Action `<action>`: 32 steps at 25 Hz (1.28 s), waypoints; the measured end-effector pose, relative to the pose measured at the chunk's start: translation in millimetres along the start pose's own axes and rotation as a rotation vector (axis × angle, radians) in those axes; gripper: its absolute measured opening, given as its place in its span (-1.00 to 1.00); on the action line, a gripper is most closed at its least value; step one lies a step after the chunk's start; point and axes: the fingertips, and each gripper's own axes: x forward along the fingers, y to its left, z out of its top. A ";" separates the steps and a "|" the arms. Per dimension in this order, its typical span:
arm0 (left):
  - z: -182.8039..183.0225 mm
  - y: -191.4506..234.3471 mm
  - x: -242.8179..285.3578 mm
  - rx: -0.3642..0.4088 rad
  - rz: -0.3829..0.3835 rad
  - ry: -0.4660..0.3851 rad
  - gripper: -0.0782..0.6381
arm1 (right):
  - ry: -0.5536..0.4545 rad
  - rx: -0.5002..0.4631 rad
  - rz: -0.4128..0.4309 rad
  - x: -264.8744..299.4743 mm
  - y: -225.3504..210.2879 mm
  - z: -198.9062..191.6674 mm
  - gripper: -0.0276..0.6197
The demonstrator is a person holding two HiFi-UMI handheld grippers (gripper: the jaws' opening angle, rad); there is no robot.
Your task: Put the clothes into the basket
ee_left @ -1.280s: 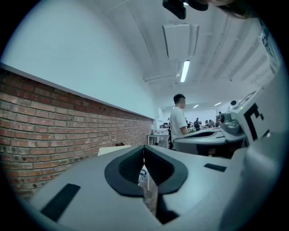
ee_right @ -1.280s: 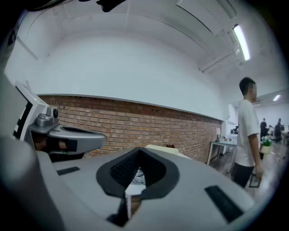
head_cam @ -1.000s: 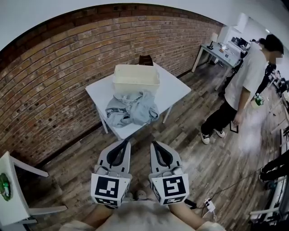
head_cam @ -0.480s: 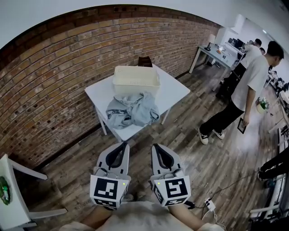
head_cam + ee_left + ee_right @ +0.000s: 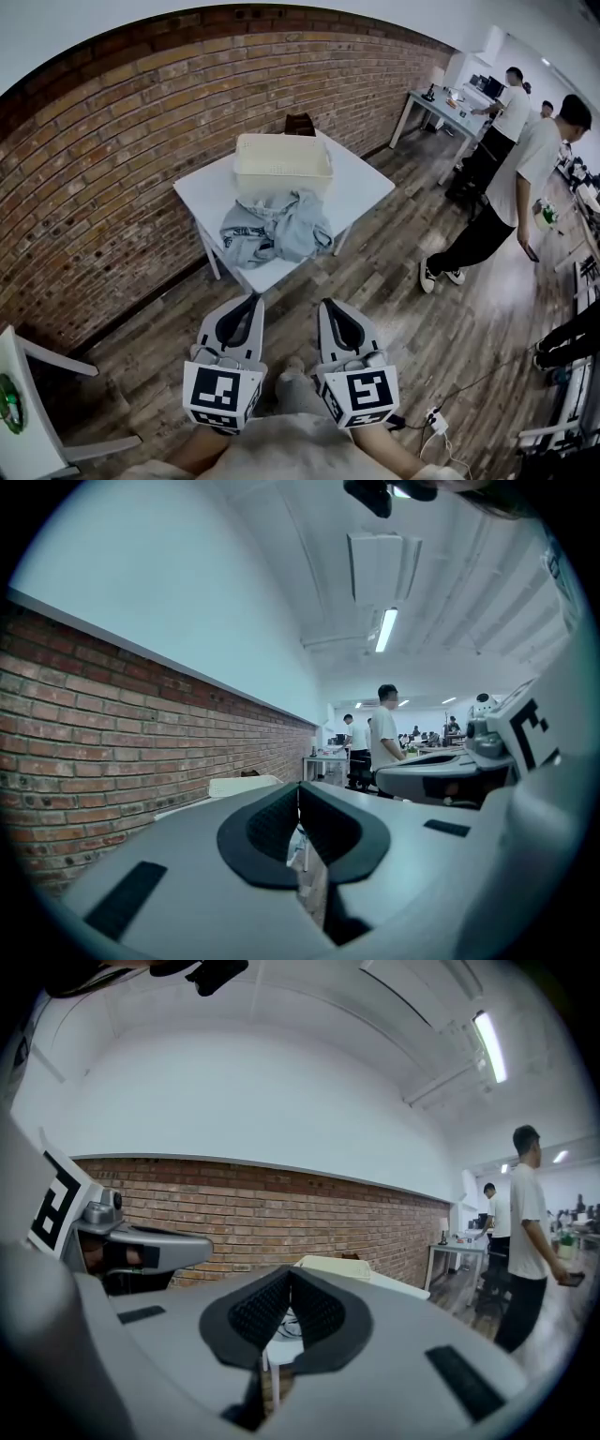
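A heap of grey and pale blue clothes (image 5: 277, 231) lies on the near half of a small white table (image 5: 361, 187). Behind the heap stands a cream plastic basket (image 5: 281, 162), nothing showing inside it. My left gripper (image 5: 254, 299) and right gripper (image 5: 324, 303) hang side by side over the wooden floor, well short of the table, both pointing at it. Both are shut with nothing between the jaws. The left gripper view has the basket (image 5: 242, 785) far off. In the right gripper view the basket (image 5: 339, 1267) shows above the jaws, a bit of the clothes (image 5: 286, 1327) between them.
A brick wall (image 5: 103, 159) runs behind the table. Two people (image 5: 511, 187) stand at the right near a white desk (image 5: 448, 105). A white chair (image 5: 23, 403) stands at the left edge. A cable and plug (image 5: 433, 420) lie on the floor at the lower right.
The person at the right has walked further right, and a second person has come into view by the desk. The grippers have barely shifted.
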 end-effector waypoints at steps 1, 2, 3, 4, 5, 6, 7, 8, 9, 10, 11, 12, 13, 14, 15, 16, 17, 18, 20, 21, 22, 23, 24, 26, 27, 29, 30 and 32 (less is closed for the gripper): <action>-0.5 1.6 1.8 -0.002 0.000 0.001 -0.75 | 0.001 0.000 0.001 2.3 -0.5 -0.5 -0.90; -1.0 3.5 4.0 -0.004 0.001 0.001 -0.75 | 0.002 0.000 0.002 5.1 -1.0 -1.1 -0.90; -1.4 5.9 6.7 -0.007 0.002 0.001 -0.75 | 0.002 -0.001 0.002 8.2 -1.7 -1.7 -0.90; -1.9 8.4 9.9 -0.009 0.003 0.001 -0.75 | 0.003 -0.001 0.003 11.8 -2.8 -2.3 -0.90; -2.6 10.9 13.7 -0.010 0.004 0.001 -0.75 | 0.004 -0.002 0.004 15.8 -4.2 -2.8 -0.90; -3.5 13.4 18.2 -0.010 0.006 0.002 -0.75 | 0.004 -0.003 0.005 20.4 -6.1 -3.4 -0.90; -4.3 15.9 23.4 -0.011 0.007 0.004 -0.75 | 0.005 -0.005 0.008 25.5 -8.2 -3.9 -0.90; -4.9 18.5 29.0 -0.011 0.008 0.004 -0.75 | 0.006 -0.005 0.010 31.3 -10.8 -4.7 -0.90; -5.4 21.4 35.0 -0.012 0.009 0.005 -0.75 | 0.008 -0.004 0.011 37.7 -13.7 -5.8 -0.90; -5.8 24.9 41.4 -0.012 0.011 0.006 -0.75 | 0.010 -0.002 0.011 44.7 -17.1 -7.1 -0.90; -6.2 28.8 48.2 -0.011 0.014 0.008 -0.75 | 0.012 0.000 0.011 52.4 -20.7 -7.8 -0.90; -6.6 32.9 55.6 -0.010 0.016 0.010 -0.75 | 0.012 0.001 0.011 60.5 -24.7 -8.1 -0.90; -7.4 36.7 63.4 -0.009 0.019 0.012 -0.75 | 0.012 0.002 0.011 68.8 -28.8 -8.3 -0.90; -8.6 40.3 71.3 -0.011 0.020 0.016 -0.75 | 0.014 0.003 0.013 77.4 -32.9 -8.7 -0.90; -9.7 44.2 79.5 -0.014 0.021 0.020 -0.75 | 0.017 0.004 0.016 86.4 -36.8 -9.3 -0.90; -10.2 48.8 88.0 -0.017 0.023 0.024 -0.75 | 0.021 0.005 0.020 96.1 -40.2 -9.9 -0.90; -10.1 53.9 96.9 -0.020 0.025 0.027 -0.75 | 0.027 0.006 0.025 106.2 -43.3 -10.6 -0.90; -9.7 59.1 106.0 -0.023 0.027 0.029 -0.75 | 0.034 0.006 0.031 116.3 -46.1 -11.2 -0.90; -10.0 68.8 124.3 -0.027 0.032 0.037 -0.75 | 0.048 0.004 0.043 135.8 -52.7 -13.0 -0.90; -11.1 73.2 133.3 -0.029 0.036 0.043 -0.75 | 0.055 0.004 0.048 145.0 -56.4 -14.3 -0.90; -12.8 77.5 141.8 -0.033 0.040 0.051 -0.75 | 0.063 0.005 0.054 153.6 -60.2 -15.8 -0.90; -14.6 81.6 150.0 -0.038 0.044 0.058 -0.75 | 0.072 0.006 0.059 162.0 -63.9 -17.6 -0.90; -16.3 85.5 158.0 -0.043 0.047 0.063 -0.75 | 0.080 0.006 0.065 170.2 -67.7 -19.4 -0.90; -19.7 92.7 174.2 -0.052 0.053 0.073 -0.75 | 0.095 0.004 0.076 186.6 -75.4 -22.9 -0.90; -21.6 96.0 182.2 -0.055 0.056 0.079 -0.75 | 0.101 0.004 0.082 194.8 -79.0 -24.7 -0.90; -24.6 102.9 197.8 -0.062 0.062 0.090 -0.75 | 0.111 0.003 0.093 211.2 -85.9 -27.1 -0.90; -25.4 106.3 205.4 -0.065 0.065 0.093 -0.75 | 0.113 0.001 0.098 219.4 -89.1 -27.4 -0.90; -26.9 112.6 220.2 -0.068 0.070 0.101 -0.75 | 0.116 -0.003 0.110 234.8 -95.0 -27.8 -0.90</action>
